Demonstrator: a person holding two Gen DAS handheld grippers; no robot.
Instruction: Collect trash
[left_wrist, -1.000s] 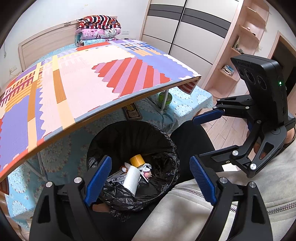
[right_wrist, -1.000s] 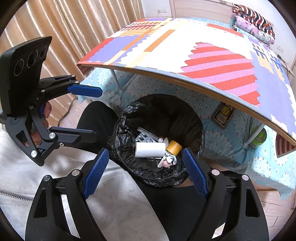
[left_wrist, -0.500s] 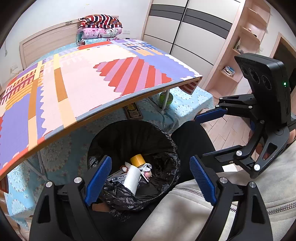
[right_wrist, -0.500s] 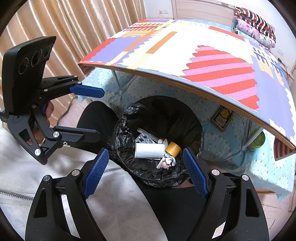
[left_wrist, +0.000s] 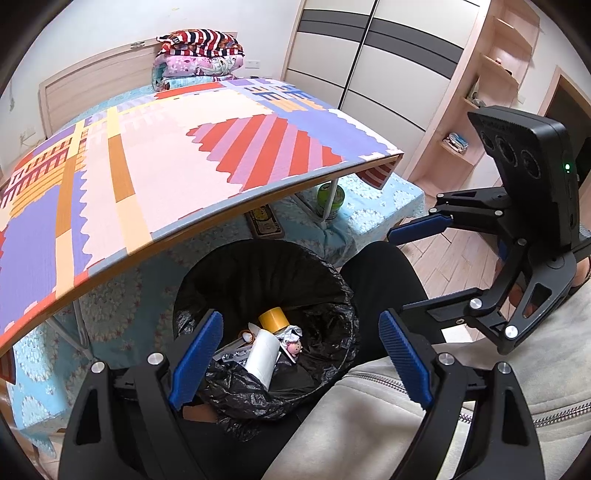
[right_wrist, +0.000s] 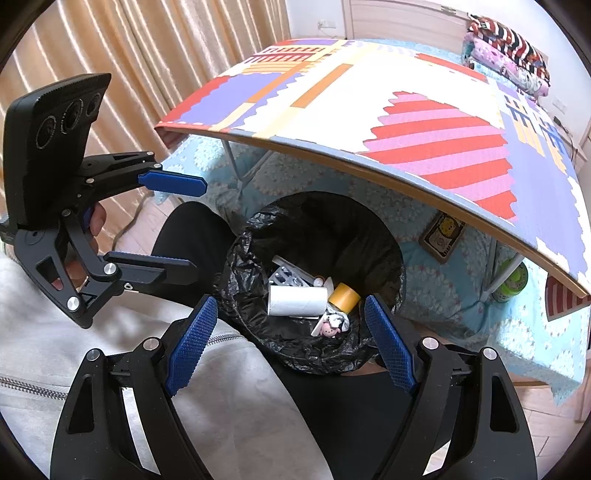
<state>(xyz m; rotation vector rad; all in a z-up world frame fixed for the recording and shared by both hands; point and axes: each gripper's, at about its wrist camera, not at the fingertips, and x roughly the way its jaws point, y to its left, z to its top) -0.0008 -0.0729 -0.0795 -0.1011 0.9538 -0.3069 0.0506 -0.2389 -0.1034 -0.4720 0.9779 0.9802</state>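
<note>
Big patterned table (left_wrist: 192, 155) is bare on top; trash bin (left_wrist: 332, 291) with black liner sits on the floor just below its near edge, between the person's knees. Left gripper (left_wrist: 295, 354) and right gripper (right_wrist: 288, 332) both hover over the bin, fingers spread wide, holding nothing. Trash is in the bin: white paper roll (right_wrist: 297, 300), yellow tape roll (right_wrist: 345, 295), foil blister pack (right_wrist: 286, 276), small pink figure (right_wrist: 328, 329).

Risks, as I judge: a low gripper snags the loose liner and tips the bin; the green can (left_wrist: 330, 198) by the far table leg gets missed.

Left view alone shows wardrobe and shelves; right view alone shows curtains.
</note>
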